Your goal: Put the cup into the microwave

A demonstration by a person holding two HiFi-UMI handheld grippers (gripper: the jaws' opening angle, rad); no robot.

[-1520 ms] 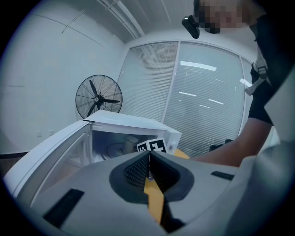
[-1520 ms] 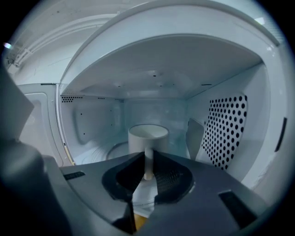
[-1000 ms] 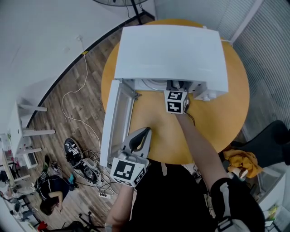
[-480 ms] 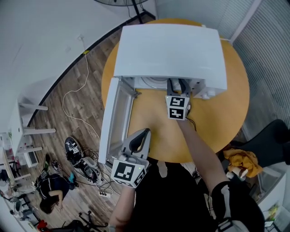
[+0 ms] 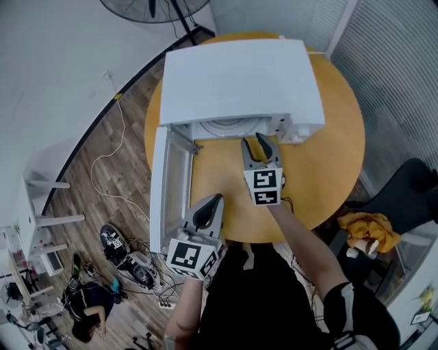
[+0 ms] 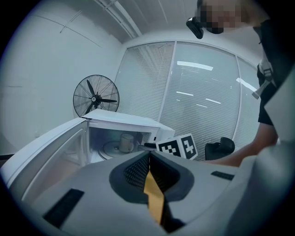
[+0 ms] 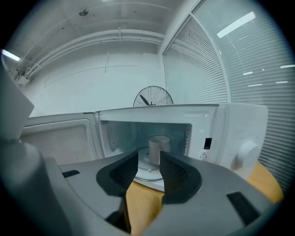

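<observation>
The white microwave (image 5: 239, 75) stands on the round yellow table (image 5: 328, 157) with its door (image 5: 164, 184) swung open to the left. A grey cup (image 7: 159, 148) stands upright on the glass turntable inside; the left gripper view shows the cup (image 6: 126, 142) too. My right gripper (image 5: 253, 142) hovers just outside the opening, clear of the cup. Its jaws stand wide and are closing slightly, with nothing between them. My left gripper (image 5: 209, 205) is shut and empty, low near the table's front edge beside the open door.
A standing fan (image 5: 154, 7) is behind the table. White cable (image 5: 109, 150) and clutter lie on the wood floor at the left. A dark chair (image 5: 410, 198) stands at the right. Window blinds (image 5: 404, 61) close off the far right.
My right gripper has drawn back out of the microwave toward the person and risen a little, its jaws spread apart. The cup stays inside. The left gripper has kept still.
</observation>
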